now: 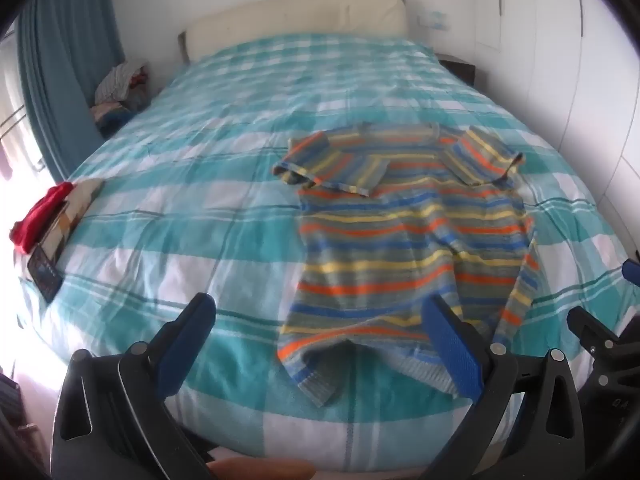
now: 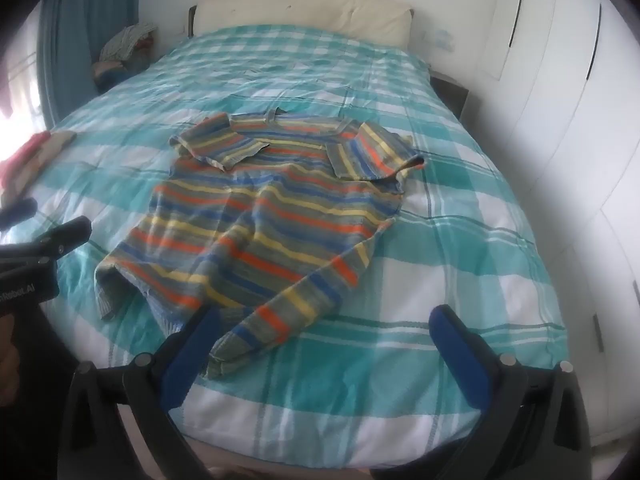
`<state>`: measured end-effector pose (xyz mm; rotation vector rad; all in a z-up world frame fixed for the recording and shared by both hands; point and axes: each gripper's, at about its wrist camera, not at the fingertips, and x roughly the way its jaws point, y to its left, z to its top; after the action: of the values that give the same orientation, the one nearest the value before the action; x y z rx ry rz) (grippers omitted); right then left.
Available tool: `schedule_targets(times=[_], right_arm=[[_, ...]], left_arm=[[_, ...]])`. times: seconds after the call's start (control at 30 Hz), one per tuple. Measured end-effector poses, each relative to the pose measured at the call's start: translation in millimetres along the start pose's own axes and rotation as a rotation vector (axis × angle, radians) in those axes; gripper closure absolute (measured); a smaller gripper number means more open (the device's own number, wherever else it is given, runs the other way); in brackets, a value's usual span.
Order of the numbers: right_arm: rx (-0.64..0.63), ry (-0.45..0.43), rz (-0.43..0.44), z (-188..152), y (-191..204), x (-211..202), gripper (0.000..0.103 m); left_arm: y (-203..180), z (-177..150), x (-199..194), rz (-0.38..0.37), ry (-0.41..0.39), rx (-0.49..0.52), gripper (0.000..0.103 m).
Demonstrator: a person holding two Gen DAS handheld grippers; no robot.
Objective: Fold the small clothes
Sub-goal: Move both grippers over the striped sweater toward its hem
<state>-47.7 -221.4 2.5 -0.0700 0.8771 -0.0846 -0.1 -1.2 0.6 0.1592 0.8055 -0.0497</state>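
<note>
Striped sweater [image 1: 404, 232] lies lengthwise away from both grippers, hem nearest. Left gripper [image 1: 324, 344] and right gripper [image 2: 324, 344] both w/ jaws apart, empty; hem sits slightly nearer the left one.

You are looking at a bed [image 1: 168, 216] that is wearing a teal-and-white checked cover and carrying everything here. A striped sweater [image 1: 404, 240] in grey, orange, yellow and blue is lying flat on the cover, its collar pointing toward the cream headboard [image 1: 296, 16] and its hem lying toward the foot edge. Both sleeves are lying folded in across its chest. Well apart from the sweater, on its left by the bed's left edge, a small stack of folded clothes [image 1: 60, 216] is sitting, with a red piece [image 1: 40, 208] resting on top and a dark patterned piece [image 1: 44, 272] lying just on the foot side of it.
</note>
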Motion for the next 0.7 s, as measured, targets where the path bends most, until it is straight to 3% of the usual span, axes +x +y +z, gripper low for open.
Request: schedule_targets(times=[0.7], right_arm=[[-0.002, 0.007, 0.006, 1.9, 6.4, -0.3, 0.0]], left_arm=[[6.7, -2.4, 0.9, 0.003, 0.0, -0.004, 0.0]])
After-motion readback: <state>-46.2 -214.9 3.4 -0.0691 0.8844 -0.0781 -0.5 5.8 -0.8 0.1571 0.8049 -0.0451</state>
